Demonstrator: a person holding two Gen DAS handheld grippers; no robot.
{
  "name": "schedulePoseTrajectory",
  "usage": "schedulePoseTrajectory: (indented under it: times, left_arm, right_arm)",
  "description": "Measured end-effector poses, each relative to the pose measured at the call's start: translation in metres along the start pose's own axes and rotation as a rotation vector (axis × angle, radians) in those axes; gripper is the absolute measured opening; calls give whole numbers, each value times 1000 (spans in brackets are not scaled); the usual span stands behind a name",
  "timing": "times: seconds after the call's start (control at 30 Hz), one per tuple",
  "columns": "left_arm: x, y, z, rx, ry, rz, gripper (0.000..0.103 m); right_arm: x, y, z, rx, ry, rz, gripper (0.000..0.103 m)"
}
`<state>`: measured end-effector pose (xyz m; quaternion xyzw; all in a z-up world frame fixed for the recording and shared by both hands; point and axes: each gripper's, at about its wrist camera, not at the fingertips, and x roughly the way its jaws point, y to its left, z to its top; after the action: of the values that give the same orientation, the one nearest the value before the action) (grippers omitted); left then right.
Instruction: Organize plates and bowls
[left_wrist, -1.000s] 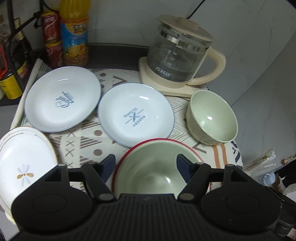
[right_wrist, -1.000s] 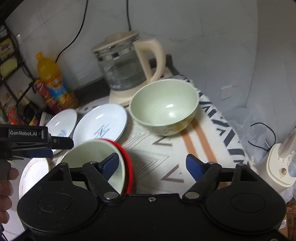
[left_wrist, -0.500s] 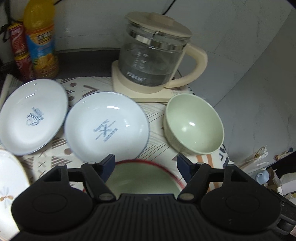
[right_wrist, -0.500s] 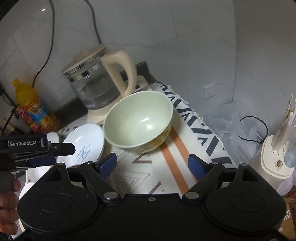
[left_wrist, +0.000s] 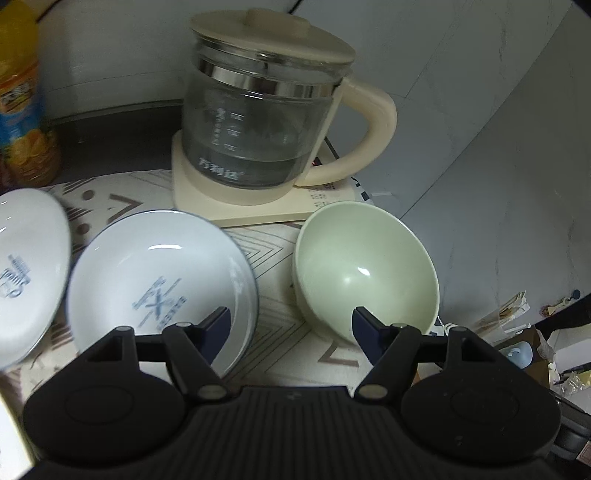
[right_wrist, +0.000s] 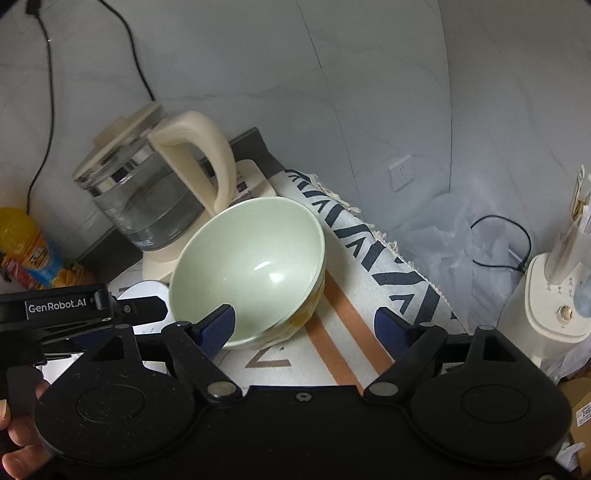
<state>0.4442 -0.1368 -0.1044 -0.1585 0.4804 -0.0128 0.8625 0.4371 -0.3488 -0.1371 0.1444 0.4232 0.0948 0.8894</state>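
A pale green bowl (left_wrist: 365, 273) stands upright on the patterned cloth, right of a white plate with a blue logo (left_wrist: 159, 284). A second white plate (left_wrist: 26, 273) lies at the far left, cut off by the frame. My left gripper (left_wrist: 291, 326) is open above the cloth between plate and bowl, holding nothing. In the right wrist view the same green bowl (right_wrist: 251, 266) sits just ahead. My right gripper (right_wrist: 304, 326) is open, its left finger over the bowl's near rim and its right finger over the cloth. The left gripper's black body (right_wrist: 55, 306) shows at the left.
A glass kettle (left_wrist: 266, 122) on a cream base stands right behind the bowl and plate. An orange drink bottle (left_wrist: 18, 103) is at the back left. Past the cloth's fringed right edge (right_wrist: 384, 236) are a plastic bag (right_wrist: 443, 240) and a white appliance (right_wrist: 554, 295).
Both grippers moved toward the right and nearer the green bowl, which now looks larger. The red-rimmed bowl and the flower plate left both views. Both jaws stayed open.
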Motion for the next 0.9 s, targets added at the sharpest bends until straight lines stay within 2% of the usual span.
schedulePoseTrajectory:
  times: [0.2, 0.3, 0.43, 0.57, 0.67, 0.7, 0.73, 0.9]
  left_arm:
    - [27, -5, 10, -10, 30, -34, 64]
    - [40, -6, 12, -30, 57, -37, 57]
    - [53, -9, 14, -21, 82, -42, 46]
    - [67, -5, 15, -50, 121, -34, 28]
    - [75, -3, 15, -58, 135, -17, 21]
    - [78, -2, 16, -64, 140, -14, 19]
    - [81, -1, 16, -70, 146, -15, 15]
    - [84, -3, 18, -63, 150, -8, 11]
  right_arm:
    - [20, -5, 7, 52, 27, -18, 74]
    - [34, -3, 9, 52, 55, -23, 72]
    - [50, -3, 11, 73, 87, -40, 62]
    - [63, -4, 10, 82, 120, -52, 54]
    - [74, -7, 8, 95, 144, -46, 43]
    - [77, -7, 7, 103, 152, -35, 35]
    - [79, -7, 7, 107, 155, -16, 21]
    - [73, 3, 7, 60, 140, -12, 21]
